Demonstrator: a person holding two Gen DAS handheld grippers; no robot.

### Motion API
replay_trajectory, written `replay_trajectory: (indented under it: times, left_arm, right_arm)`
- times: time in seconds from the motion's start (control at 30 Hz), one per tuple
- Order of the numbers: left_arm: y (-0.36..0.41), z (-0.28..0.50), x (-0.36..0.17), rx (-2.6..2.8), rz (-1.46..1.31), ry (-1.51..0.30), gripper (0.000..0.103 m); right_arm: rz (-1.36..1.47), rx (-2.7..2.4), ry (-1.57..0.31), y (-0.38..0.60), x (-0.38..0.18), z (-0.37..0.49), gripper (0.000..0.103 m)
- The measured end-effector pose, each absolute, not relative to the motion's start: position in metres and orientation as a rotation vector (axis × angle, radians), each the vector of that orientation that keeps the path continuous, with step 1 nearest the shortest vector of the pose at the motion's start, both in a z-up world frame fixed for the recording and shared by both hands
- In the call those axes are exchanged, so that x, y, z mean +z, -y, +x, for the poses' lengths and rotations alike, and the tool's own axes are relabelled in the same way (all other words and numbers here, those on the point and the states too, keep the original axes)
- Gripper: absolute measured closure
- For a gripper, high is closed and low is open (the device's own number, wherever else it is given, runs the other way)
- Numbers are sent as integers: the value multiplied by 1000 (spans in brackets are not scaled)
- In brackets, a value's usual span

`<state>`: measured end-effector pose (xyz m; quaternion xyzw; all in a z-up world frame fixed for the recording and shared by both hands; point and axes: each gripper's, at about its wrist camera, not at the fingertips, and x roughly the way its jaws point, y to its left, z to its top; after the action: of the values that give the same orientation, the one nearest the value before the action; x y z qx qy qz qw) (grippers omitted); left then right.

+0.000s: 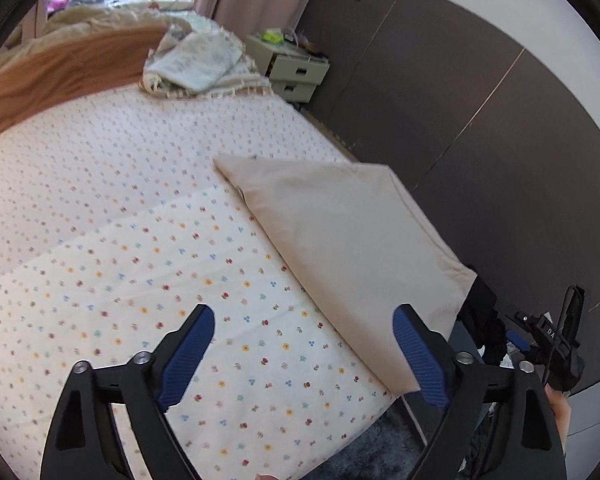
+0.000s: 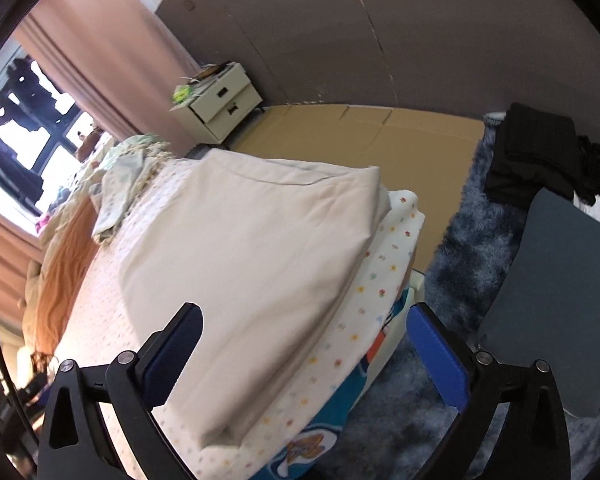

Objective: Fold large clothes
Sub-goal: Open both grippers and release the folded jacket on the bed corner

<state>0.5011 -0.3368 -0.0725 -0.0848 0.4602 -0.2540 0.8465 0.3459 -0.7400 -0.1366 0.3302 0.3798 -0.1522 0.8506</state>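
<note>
A folded cream cloth [image 1: 340, 248] lies on the right corner of the bed, on a white floral sheet [image 1: 160, 280]. It also shows in the right wrist view [image 2: 252, 248], lying flat in a neat rectangle. My left gripper [image 1: 304, 352] is open and empty, hovering above the floral sheet just left of the cloth. My right gripper [image 2: 304, 348] is open and empty, above the near end of the cloth. Neither gripper touches the cloth.
An orange blanket [image 1: 60, 68] and a crumpled pale quilt [image 1: 196, 64] lie at the bed's far end. A cream drawer unit [image 2: 220, 104] stands by the brown wall. A blue shaggy rug [image 2: 472, 248], a grey cushion [image 2: 548, 304] and black clothes [image 2: 540, 152] lie on the floor at right.
</note>
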Motion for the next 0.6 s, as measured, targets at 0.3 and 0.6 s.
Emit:
replay_trajectory:
  times: [0.3, 0.6]
  left_arm:
    - [283, 446, -8, -516, -188, -840, 7]
    - [237, 363, 38, -466, -128, -692, 7]
  right_arm:
    - [591, -287, -736, 686, -66, 312, 0]
    - [473, -218, -666, 633, -9, 258, 0]
